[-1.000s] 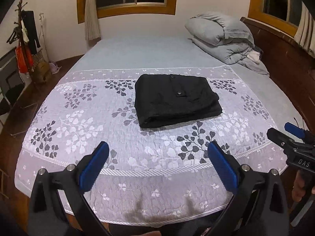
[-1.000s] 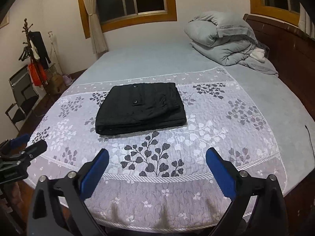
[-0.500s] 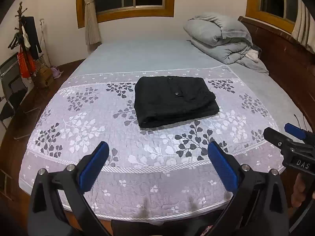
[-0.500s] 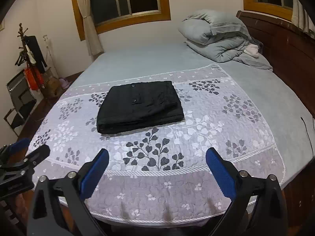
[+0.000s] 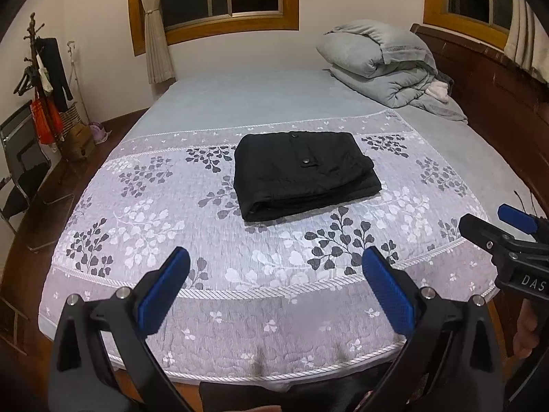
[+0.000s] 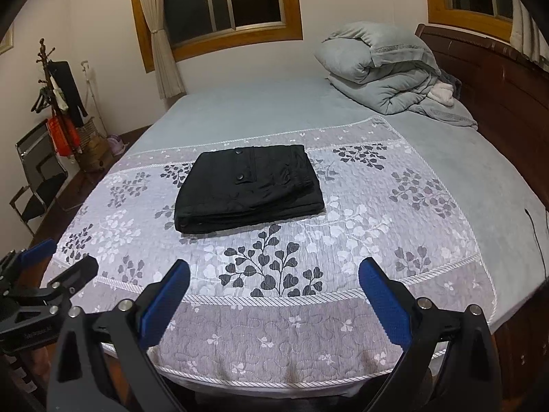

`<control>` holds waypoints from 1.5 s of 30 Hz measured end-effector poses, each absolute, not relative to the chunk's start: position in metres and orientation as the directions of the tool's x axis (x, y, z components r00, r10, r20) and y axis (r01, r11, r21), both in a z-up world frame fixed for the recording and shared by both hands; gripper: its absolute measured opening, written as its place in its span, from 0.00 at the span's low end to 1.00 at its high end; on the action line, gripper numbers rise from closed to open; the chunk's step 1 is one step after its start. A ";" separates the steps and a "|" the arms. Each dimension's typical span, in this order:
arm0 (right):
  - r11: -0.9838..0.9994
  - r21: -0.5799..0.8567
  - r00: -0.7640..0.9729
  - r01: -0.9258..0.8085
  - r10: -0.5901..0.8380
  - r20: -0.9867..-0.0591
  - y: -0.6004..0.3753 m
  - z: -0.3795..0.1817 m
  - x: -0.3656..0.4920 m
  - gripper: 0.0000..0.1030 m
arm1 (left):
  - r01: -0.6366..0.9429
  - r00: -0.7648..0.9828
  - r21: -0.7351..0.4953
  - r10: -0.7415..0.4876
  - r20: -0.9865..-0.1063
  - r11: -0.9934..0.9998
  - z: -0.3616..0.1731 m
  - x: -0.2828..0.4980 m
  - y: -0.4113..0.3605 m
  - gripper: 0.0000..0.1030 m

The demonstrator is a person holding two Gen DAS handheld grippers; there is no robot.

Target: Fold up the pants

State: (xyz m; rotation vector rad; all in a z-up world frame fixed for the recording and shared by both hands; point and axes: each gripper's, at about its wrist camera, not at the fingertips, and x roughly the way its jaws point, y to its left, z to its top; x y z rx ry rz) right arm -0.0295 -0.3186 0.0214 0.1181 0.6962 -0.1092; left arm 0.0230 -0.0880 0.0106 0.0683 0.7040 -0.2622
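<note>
The black pants (image 5: 303, 173) lie folded into a compact rectangle on the white leaf-patterned quilt (image 5: 144, 213), in the middle of the bed; they also show in the right wrist view (image 6: 248, 189). My left gripper (image 5: 276, 267) is open and empty, held back over the bed's near edge, well short of the pants. My right gripper (image 6: 274, 274) is open and empty too, at the same distance. Each gripper shows at the edge of the other's view: the right one (image 5: 497, 221) at the right, the left one (image 6: 56, 257) at the left.
A folded grey duvet (image 5: 384, 63) sits at the bed's far right by the dark wooden headboard (image 5: 497, 96). A coat rack (image 5: 41, 79) and a black chair (image 5: 24, 168) stand on the floor to the left. A thin cable (image 6: 535, 237) lies on the right side of the bed.
Both grippers have drawn back and up from the bed, so the pants look smaller and farther off. The pants have not moved. Both grippers stay open.
</note>
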 end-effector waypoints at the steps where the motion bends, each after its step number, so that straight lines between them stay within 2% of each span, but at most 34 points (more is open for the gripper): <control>1: 0.988 0.069 0.760 0.138 -0.061 -0.647 -0.318 0.021 -0.029 0.96 | 0.261 0.730 -0.024 -0.213 -0.649 0.965 0.010 0.023 -0.088 0.97; 45: 0.990 0.047 0.751 0.132 -0.069 -0.657 -0.319 0.011 -0.021 0.96 | 0.232 0.713 -0.030 -0.191 -0.675 0.972 -0.003 0.033 -0.086 0.97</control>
